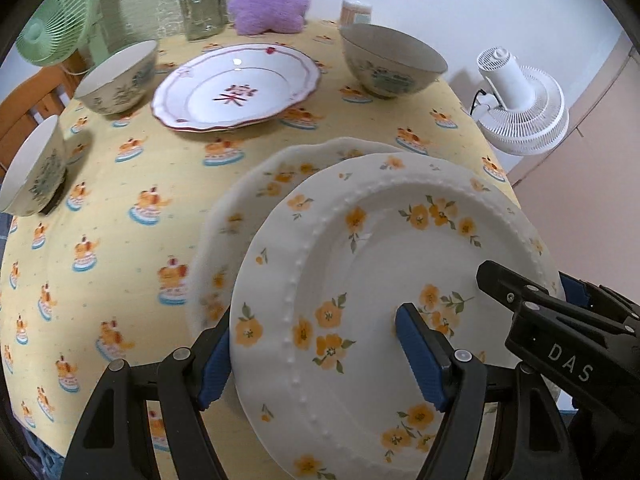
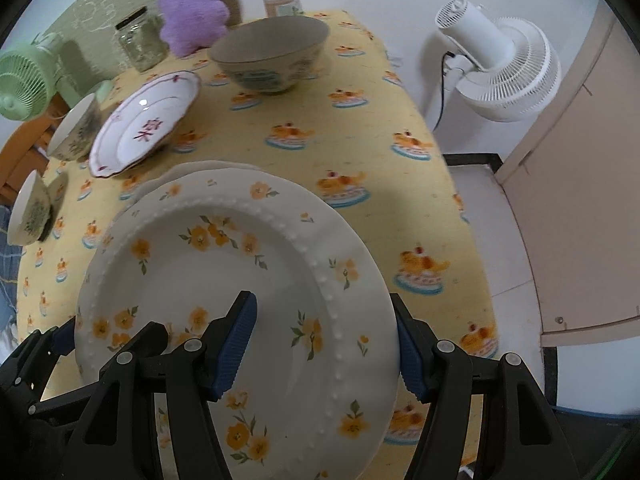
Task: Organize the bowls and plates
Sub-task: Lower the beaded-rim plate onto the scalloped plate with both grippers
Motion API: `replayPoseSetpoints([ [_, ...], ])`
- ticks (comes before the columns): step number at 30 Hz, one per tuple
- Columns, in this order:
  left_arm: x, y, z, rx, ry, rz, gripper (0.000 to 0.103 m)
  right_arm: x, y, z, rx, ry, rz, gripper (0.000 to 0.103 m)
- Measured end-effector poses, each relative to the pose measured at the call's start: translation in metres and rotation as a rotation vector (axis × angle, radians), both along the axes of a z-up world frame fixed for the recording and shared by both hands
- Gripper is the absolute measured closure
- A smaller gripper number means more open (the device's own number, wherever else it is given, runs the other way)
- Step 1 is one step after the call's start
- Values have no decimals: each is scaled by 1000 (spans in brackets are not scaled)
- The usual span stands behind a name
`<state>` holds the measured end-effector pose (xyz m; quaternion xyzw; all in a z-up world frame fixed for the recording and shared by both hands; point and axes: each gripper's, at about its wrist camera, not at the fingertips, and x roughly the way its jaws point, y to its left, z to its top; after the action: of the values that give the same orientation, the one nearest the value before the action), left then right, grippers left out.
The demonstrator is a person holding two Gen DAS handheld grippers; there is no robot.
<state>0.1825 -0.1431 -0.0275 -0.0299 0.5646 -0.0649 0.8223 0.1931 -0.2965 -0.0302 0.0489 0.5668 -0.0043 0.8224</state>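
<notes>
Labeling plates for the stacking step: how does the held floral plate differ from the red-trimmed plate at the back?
The floral plate has orange flowers and a beaded ring; the red-trimmed plate has a red character and red line.
The floral plate is tilted between the left gripper and right gripper, over another floral one; the red-trimmed plate lies on the tablecloth.
Both are white.

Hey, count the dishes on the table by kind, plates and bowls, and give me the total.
Plates: 3, the held floral plate, another floral plate beneath it, red-trimmed plate.
Bowls: 3, at.
Total: 6

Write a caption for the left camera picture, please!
Two grippers hold a flowered plate over another plate on a yellow tablecloth.
</notes>
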Motion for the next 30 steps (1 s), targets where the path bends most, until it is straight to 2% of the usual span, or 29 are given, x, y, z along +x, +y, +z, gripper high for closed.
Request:
replayPoseSetpoints([
  [4,5,-10,-4,32,-6,15,25,4,-6,-3,-4,-13,29,35],
  [10,7,-6,-12,15,17,79,24,11,-3,-4,0,-26,75,35],
  [19,7,-3,-15,20,15,106,24,14,0,-7,7,-17,99,36],
  [25,6,-3,-15,27,18,103,22,11,-3,-5,-22,-16,90,41],
  [27,7,-3,-15,29,27,107,22,9,-1,-5,-62,1,101,49],
  [30,8,-3,-14,44,33,110,22,4,-2,-5,-71,11,104,51],
])
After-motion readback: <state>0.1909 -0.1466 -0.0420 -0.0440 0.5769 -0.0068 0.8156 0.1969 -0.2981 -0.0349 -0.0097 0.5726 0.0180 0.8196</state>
